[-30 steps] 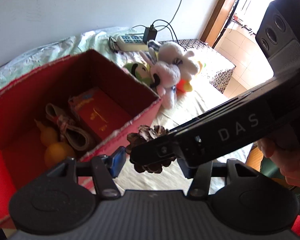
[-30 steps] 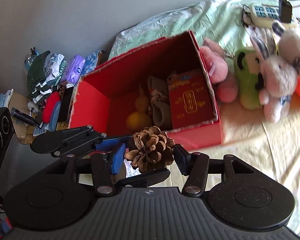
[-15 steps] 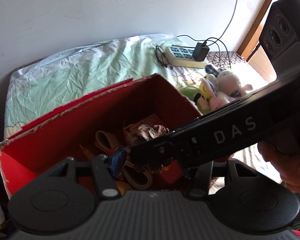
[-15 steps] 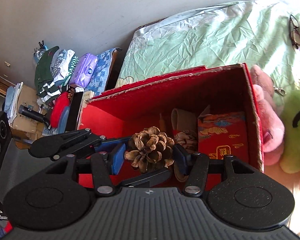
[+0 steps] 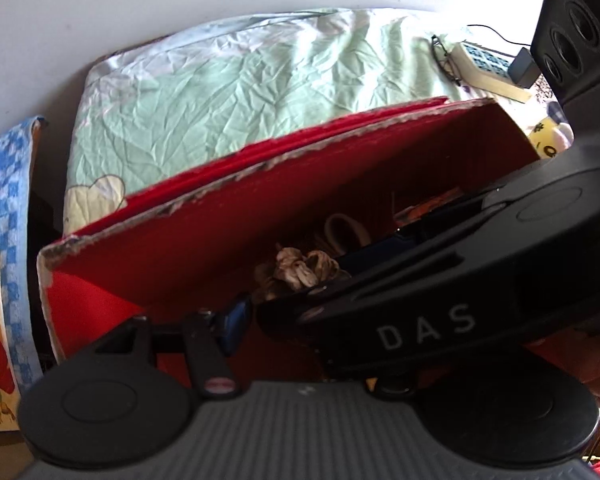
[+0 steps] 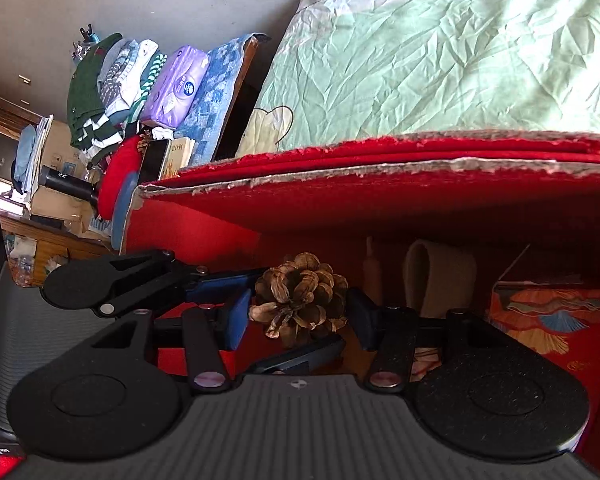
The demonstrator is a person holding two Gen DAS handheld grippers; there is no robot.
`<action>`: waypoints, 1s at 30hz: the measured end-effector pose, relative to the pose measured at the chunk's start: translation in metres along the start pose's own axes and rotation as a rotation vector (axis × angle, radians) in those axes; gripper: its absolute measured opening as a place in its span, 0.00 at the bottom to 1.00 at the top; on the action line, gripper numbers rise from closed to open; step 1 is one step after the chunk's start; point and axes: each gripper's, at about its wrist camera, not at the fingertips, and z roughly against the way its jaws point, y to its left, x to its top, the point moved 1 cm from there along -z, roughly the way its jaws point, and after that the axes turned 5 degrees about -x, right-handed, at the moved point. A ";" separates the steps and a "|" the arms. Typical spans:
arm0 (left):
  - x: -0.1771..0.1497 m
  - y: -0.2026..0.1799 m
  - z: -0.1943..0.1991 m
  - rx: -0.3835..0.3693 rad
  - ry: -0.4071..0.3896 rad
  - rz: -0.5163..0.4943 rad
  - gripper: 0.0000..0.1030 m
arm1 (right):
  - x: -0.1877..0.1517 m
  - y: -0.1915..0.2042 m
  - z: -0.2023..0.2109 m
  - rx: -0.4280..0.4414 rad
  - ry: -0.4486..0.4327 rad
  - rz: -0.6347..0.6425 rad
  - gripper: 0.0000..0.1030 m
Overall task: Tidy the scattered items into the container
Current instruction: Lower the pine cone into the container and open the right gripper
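Observation:
A brown pine cone (image 6: 300,296) hangs inside the open red box (image 6: 380,200), below its rim. My right gripper (image 6: 300,316) is shut on it, a blue pad against each side. My left gripper is shut on the same cone crosswise; its fingers (image 6: 228,280) reach in from the left and underneath. In the left wrist view the pine cone (image 5: 300,270) peeks out above the right gripper's black body (image 5: 420,320), which hides much of my left gripper (image 5: 296,292). The red box (image 5: 260,208) fills the middle of that view.
In the box lie a red printed packet (image 6: 556,320), a rolled beige band (image 6: 436,276) and a yellow gourd stem (image 6: 372,272). The box sits on a bed with a green sheet (image 6: 440,60). A power strip (image 5: 484,68) lies far right, folded clothes (image 6: 112,80) left.
Both grippers, still holding the pine cone together, moved from in front of the box over its near rim and sank inside. The plush toys slid out of the right wrist view.

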 end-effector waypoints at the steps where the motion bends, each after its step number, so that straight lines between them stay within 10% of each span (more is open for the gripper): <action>1: -0.001 0.004 -0.002 0.004 0.006 0.012 0.54 | 0.001 -0.001 -0.003 0.005 0.006 -0.001 0.54; 30: 0.002 0.021 -0.039 0.142 0.221 0.116 0.52 | 0.002 -0.013 -0.024 0.086 -0.014 -0.057 0.52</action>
